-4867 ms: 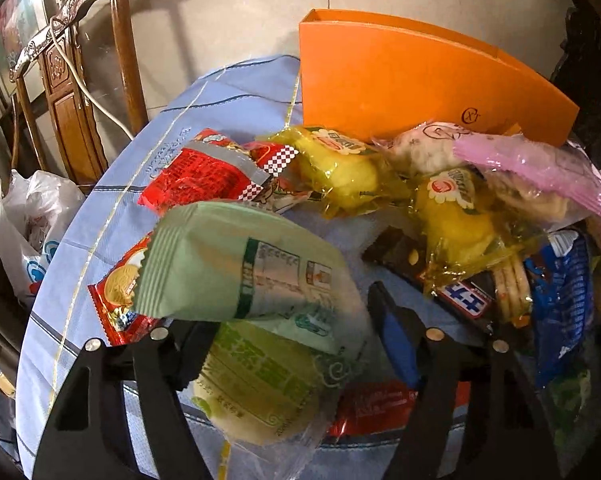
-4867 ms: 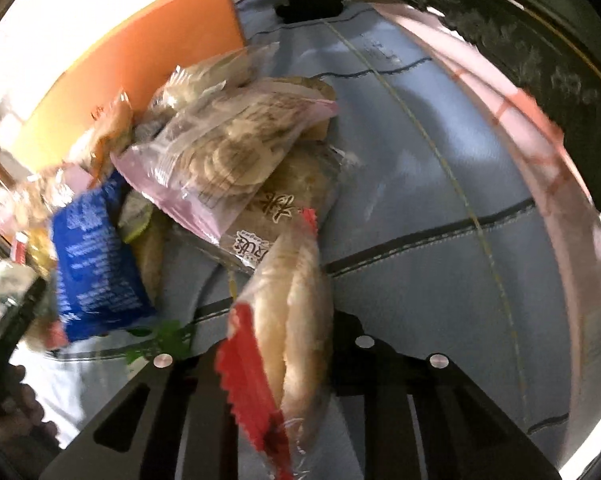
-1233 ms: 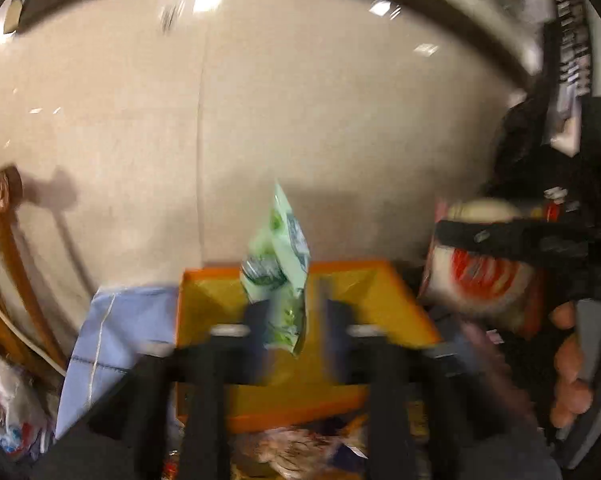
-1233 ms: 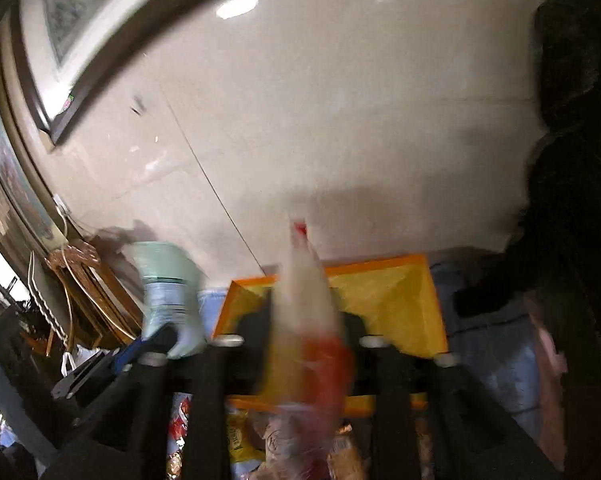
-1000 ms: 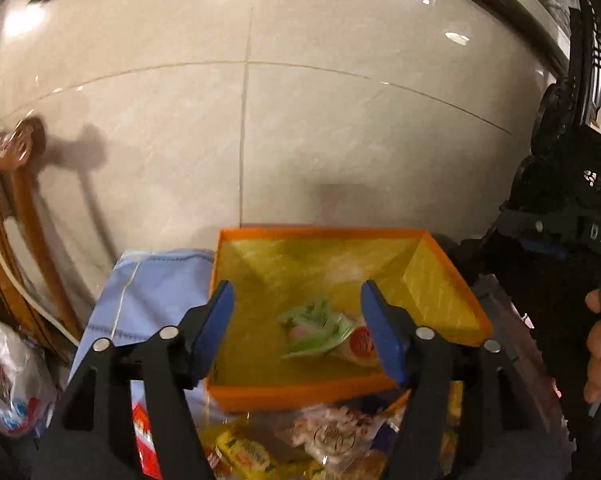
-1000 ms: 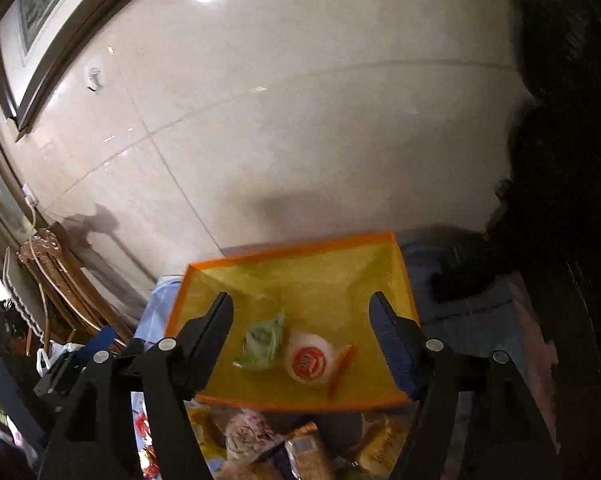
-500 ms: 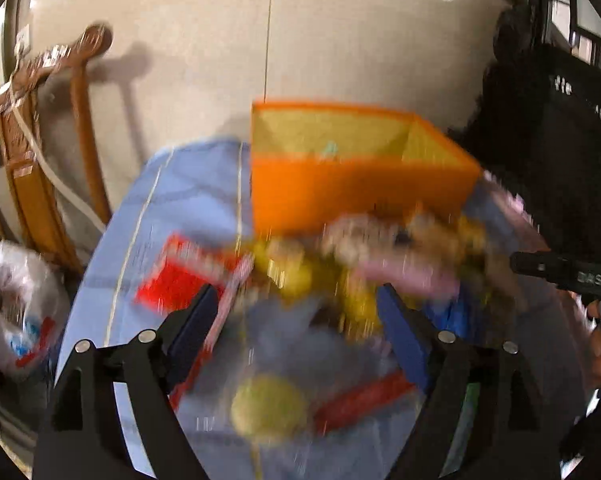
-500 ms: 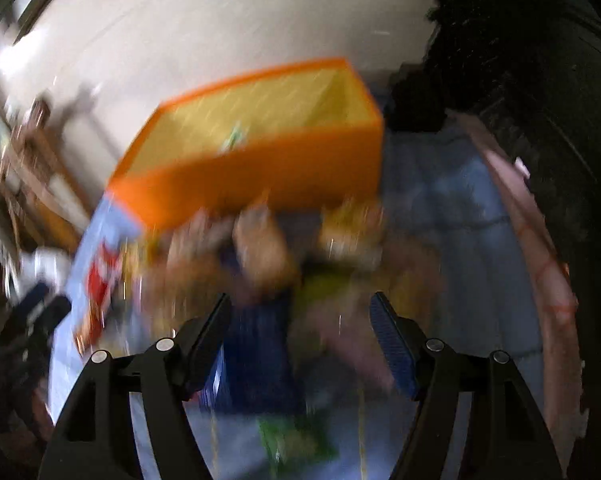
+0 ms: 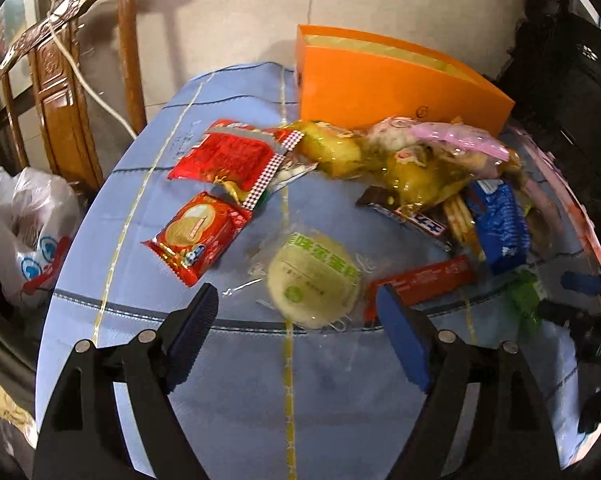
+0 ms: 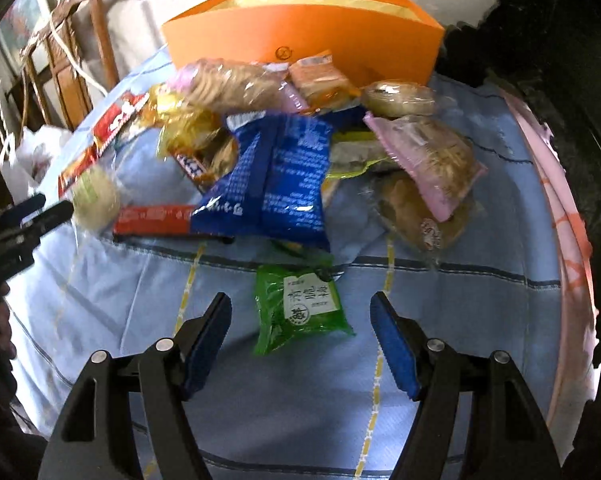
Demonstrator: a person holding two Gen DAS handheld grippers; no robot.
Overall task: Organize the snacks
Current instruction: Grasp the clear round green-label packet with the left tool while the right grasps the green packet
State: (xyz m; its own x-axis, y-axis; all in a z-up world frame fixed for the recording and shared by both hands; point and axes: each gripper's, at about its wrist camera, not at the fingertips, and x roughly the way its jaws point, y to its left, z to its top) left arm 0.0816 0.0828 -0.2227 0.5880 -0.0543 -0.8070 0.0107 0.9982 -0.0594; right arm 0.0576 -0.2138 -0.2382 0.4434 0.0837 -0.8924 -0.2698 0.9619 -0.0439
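Observation:
A pile of snack packets lies on a blue tablecloth in front of an orange box, which also shows in the right wrist view. My left gripper is open and empty, just short of a round pale cake in a clear wrapper with green print. My right gripper is open and empty, its fingers on either side of a green packet lying flat. A blue bag lies beyond the green packet.
Red biscuit packets lie at left, yellow and pink bags near the box, a red bar and blue bag at right. A wooden chair and white plastic bag stand beyond the table's left edge.
Both grippers let their packets fall into the orange box about a second ago. Both have since swung down and back to the pile, open and empty.

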